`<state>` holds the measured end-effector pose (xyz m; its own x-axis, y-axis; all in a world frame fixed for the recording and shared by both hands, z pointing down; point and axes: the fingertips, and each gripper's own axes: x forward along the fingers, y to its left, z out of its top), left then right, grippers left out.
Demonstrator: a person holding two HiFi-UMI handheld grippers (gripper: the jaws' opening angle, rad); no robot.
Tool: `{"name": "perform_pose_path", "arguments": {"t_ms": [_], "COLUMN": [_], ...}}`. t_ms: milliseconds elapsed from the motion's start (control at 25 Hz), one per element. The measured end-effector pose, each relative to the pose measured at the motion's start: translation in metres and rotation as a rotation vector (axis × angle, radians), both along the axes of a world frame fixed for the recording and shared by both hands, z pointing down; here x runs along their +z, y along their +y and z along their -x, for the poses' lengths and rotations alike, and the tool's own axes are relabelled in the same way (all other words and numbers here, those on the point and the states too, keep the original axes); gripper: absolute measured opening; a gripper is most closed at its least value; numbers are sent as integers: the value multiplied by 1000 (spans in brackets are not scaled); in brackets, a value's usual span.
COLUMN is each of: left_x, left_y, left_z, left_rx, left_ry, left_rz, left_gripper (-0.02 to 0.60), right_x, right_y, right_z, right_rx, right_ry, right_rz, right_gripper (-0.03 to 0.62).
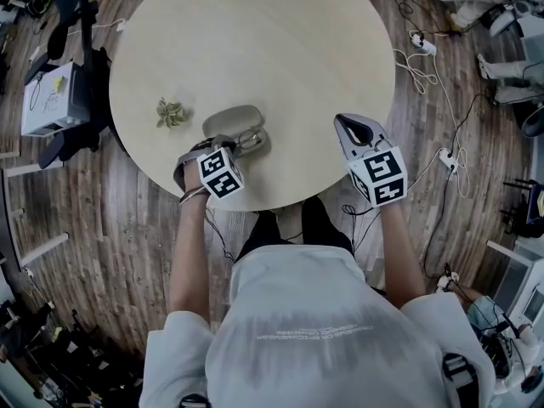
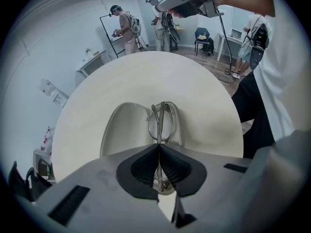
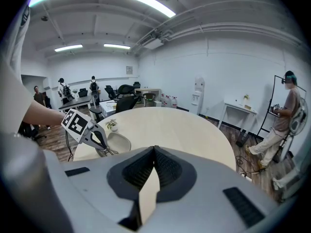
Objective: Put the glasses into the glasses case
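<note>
Glasses [image 2: 163,121] sit pinched in left tool [image 2: 159,148] above open case [image 2: 122,130]; right tool [image 3: 154,152] closed empty; shirt print [image 1: 314,331] illegible.

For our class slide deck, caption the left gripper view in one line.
Folded glasses pinched in the left hand-held gripper, at the open case on a round table.

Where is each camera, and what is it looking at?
Head view: on the person's head, looking steeply down at the round table; shows the shirt, left gripper and right gripper.
Left gripper view: on the left gripper, looking along its jaws, shut on the glasses at the open glasses case; shows the shirt and right gripper.
Right gripper view: on the right gripper, looking across the table past its shut, empty jaws; shows an arm and the left gripper.
All three show the table and glasses case.
</note>
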<state>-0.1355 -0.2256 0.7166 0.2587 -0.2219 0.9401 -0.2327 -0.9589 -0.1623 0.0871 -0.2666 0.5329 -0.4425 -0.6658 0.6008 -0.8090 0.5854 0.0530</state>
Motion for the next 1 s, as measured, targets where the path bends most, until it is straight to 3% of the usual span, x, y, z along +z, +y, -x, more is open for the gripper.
{"name": "perform_pose_path", "arguments": {"t_ms": [160,520,680,1000], "left_x": [11,11,-10,-72], "left_y": [3,-5,-12,-20], "left_z": [2,0,-1,13], "left_rx": [9,-33,-74,-212], "left_ry": [-13,2,83,264], "left_rz": [57,11,-39,-108], "left_gripper": [18,21,110,114], "right_x": [1,2,-6,-45], "right_y": [-1,-1,-3,-26], "right_z": [-1,-2,-4,-21], "right_rx": [0,-3,-9,-3], "right_ry": [1,3,4,15], "right_rz": [3,2,-18,-113], "right_gripper": [0,0,0,0]}}
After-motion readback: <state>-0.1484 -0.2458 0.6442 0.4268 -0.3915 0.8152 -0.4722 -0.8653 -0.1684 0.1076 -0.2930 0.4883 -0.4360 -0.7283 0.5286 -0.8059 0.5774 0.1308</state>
